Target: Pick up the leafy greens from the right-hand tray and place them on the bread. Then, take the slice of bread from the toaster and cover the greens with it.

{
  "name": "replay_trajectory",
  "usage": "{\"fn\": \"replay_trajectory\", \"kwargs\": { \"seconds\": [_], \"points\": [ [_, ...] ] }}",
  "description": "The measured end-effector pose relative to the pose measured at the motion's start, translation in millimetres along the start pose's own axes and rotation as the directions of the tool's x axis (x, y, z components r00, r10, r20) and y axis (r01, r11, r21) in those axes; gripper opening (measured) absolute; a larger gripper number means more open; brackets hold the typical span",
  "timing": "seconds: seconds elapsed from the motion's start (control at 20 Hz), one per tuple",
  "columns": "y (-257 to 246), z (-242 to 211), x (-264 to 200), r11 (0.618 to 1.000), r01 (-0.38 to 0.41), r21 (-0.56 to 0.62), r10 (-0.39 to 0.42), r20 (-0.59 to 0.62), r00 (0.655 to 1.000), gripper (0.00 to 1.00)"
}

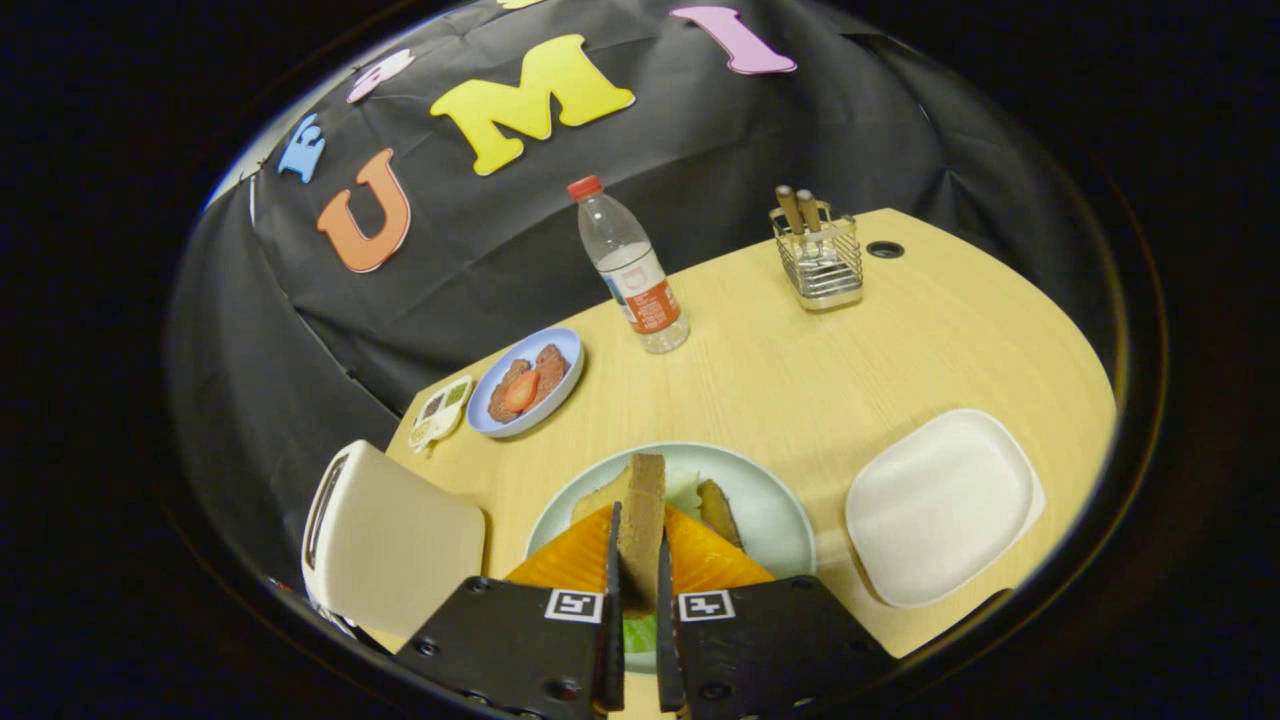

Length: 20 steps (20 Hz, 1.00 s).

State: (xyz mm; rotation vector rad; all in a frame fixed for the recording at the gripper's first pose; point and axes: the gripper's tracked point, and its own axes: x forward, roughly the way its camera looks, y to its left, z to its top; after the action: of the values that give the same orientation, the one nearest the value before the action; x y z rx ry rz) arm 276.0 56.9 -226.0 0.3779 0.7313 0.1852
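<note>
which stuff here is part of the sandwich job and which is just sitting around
Job:
- gripper, shut on the bread slice held edge-up
- round plate with bread and greens under the slice
- toaster
- white tray

Lying about:
- water bottle
- blue plate of food
- small sauce dish
- wire utensil holder

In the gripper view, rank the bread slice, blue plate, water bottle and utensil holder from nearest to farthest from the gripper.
1. Bread slice: clamped between the fingers of the gripper, over the pale green plate.
2. Blue plate: ahead, to the left.
3. Water bottle: beyond it, near the wall.
4. Utensil holder: far right; roughly level with the bottle, a close call.
</note>
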Motion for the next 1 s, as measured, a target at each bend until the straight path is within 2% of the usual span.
{"fn": "replay_trajectory", "kwargs": {
  "seconds": [0.1,0.15,0.4,0.6,0.8,1.0],
  "points": [
    [-5,-2,2,1.0,-0.01,-0.023,0.01,0.003,1.0,0.2],
    [-7,-2,2,0.999,-0.002,-0.043,0.003,0.011,1.0,0.2],
    [-22,-5,9,0.985,0.061,-0.159,-0.053,0.052,0.997,0.41],
    [-28,-7,11,0.98,0.099,-0.175,-0.087,0.072,0.994,0.54],
    [-31,-5,1,0.965,0.167,-0.203,-0.145,0.121,0.982,0.61],
    [-21,5,-30,0.944,0.242,-0.225,-0.194,0.215,0.957,0.8]
  ]
}}
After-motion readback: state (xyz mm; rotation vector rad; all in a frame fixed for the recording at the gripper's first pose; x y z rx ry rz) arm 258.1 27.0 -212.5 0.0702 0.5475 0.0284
